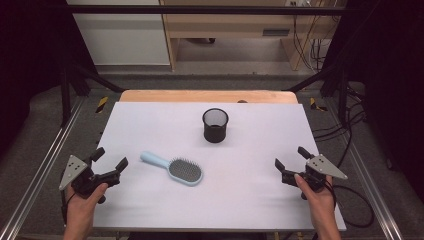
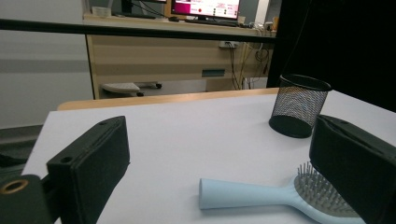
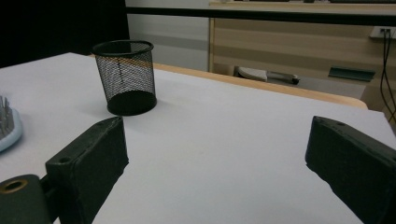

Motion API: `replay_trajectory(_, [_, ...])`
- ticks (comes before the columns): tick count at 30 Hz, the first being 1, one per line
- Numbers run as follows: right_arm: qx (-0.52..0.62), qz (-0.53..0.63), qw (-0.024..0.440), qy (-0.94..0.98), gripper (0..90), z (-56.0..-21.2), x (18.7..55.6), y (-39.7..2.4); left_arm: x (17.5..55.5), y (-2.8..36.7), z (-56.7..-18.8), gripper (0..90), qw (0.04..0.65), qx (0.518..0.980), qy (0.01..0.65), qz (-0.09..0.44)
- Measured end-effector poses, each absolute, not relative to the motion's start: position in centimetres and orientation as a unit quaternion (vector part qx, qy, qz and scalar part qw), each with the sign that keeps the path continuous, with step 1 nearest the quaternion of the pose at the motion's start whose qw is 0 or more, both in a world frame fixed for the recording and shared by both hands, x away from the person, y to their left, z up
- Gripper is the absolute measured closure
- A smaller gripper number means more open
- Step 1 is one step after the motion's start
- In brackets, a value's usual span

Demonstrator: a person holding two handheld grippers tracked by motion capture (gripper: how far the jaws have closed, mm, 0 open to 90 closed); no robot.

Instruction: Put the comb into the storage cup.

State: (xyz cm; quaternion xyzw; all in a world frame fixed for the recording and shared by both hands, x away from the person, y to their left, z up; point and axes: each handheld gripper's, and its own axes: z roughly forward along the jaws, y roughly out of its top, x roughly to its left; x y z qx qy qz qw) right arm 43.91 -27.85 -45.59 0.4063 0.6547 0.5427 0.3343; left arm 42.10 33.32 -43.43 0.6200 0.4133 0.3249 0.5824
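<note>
While both tools hover with jaws apart and nothing between them, left tool (image 1: 111,160) near the light-blue hairbrush (image 1: 172,168) lying on the table (image 1: 250,200), right tool (image 1: 290,157) well apart, black mesh cup (image 1: 215,125) upright behind the brush.

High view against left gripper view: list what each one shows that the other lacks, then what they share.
High view alone: both hands, the left gripper and right gripper seen whole with jaws open and apart from everything, the full sheet-covered table, the floor and frame rails.

Left gripper view alone: a lit monitor on the far desk.

Both: the light blue hairbrush lying bristles up, the upright black mesh cup beyond it, and the wooden desk behind the table.
</note>
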Motion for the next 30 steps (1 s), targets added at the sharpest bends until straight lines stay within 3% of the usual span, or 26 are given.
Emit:
replay_trajectory(7, [0.413, 0.544, 0.335, 0.649, 5.4, -45.4, 43.7, -27.6, 42.8, 32.8, -43.8, 9.5, 0.574, 0.63, 0.416, 0.315])
replay_trajectory(13, [0.411, 0.531, 0.337, 0.66, 5.4, -45.4, 43.6, -27.2, 43.0, 32.3, -43.5, 20.3, 0.56, 0.642, 0.417, 0.317])
replay_trajectory(16, [0.409, 0.529, 0.338, 0.662, 5.4, -45.4, 43.5, -27.2, 43.1, 31.9, -43.1, 29.6, 0.556, 0.65, 0.414, 0.312])
replay_trajectory(23, [0.409, 0.53, 0.34, 0.66, 5.4, -45.3, 43.7, -27.0, 44.4, 31.2, -41.5, 64.5, 0.545, 0.673, 0.406, 0.294])
replay_trajectory(30, [0.411, 0.526, 0.353, 0.656, 5.7, -44.7, 44.1, -26.4, 46.5, 30.3, -39.1, 85.5, 0.511, 0.704, 0.394, 0.297])
